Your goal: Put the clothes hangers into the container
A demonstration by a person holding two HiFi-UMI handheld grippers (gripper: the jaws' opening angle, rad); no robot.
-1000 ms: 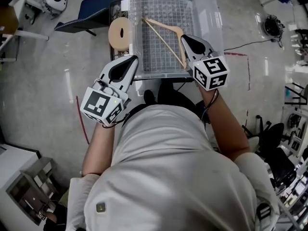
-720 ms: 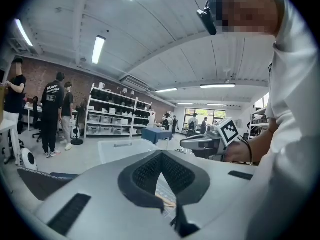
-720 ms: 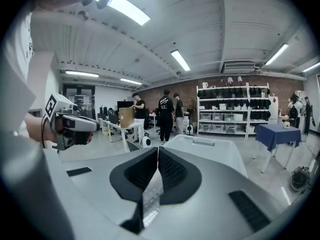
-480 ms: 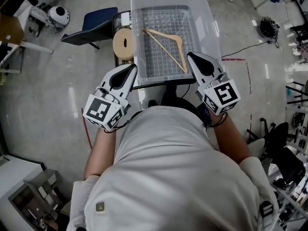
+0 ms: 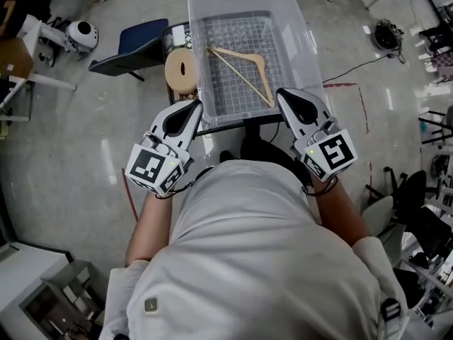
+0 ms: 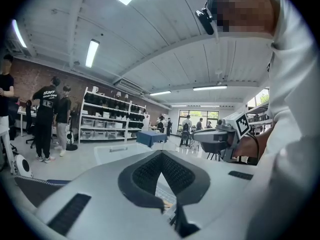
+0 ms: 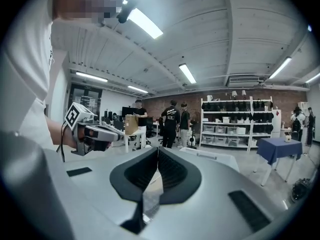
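A light wooden clothes hanger (image 5: 244, 73) lies flat on the gridded bottom of the clear plastic container (image 5: 301, 41). My left gripper (image 5: 195, 103) hovers at the container's near left corner, shut and empty. My right gripper (image 5: 282, 92) hangs at the near right corner, just short of the hanger's end, also shut with nothing in it. In the left gripper view, the left gripper (image 6: 161, 153) has its jaws meeting at the tips, with the right gripper (image 6: 215, 134) alongside. The right gripper (image 7: 158, 149) shows the same closed seam in its own view.
A round tan stool (image 5: 182, 68) stands against the container's left wall, with a blue chair (image 5: 134, 37) beyond it. A black cable (image 5: 354, 68) and red floor tape (image 5: 364, 101) lie to the right. Several people stand by the storage shelves (image 7: 240, 121) across the room.
Both grippers have drawn back toward my body, away from the container. The right gripper has left the hanger's end, and the hanger stays lying in the container.
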